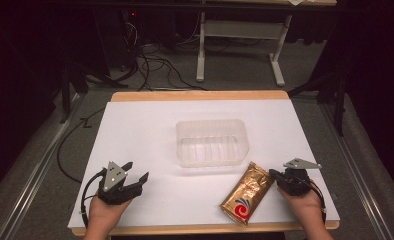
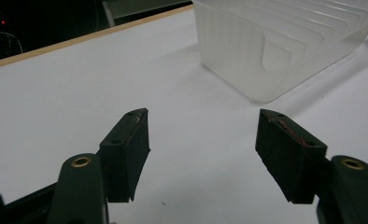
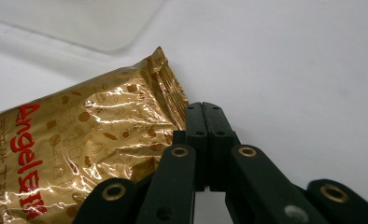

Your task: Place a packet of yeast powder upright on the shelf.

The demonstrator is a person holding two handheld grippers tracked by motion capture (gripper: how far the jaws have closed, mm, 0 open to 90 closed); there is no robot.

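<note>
A gold foil packet [image 1: 247,192] with red print lies flat on the white sheet at the front right, tilted toward the back right. My right gripper [image 1: 273,173] rests at the packet's right upper end. In the right gripper view the right gripper [image 3: 204,106] has its jaws pressed together, and the packet [image 3: 79,140] has its crimped end lying against the left jaw's outer side; nothing shows between the pads. My left gripper [image 1: 138,170] sits at the front left, low over the sheet. Its jaws stand wide apart around bare paper, as the left gripper [image 2: 203,126] view shows.
A clear ribbed plastic container [image 1: 211,121] stands empty in the middle of the sheet, just behind the packet; its wall [image 2: 266,56] is ahead and right of the left jaws. The white sheet [image 1: 135,130] covers a wooden table. Cables and a stand's legs lie on the floor beyond.
</note>
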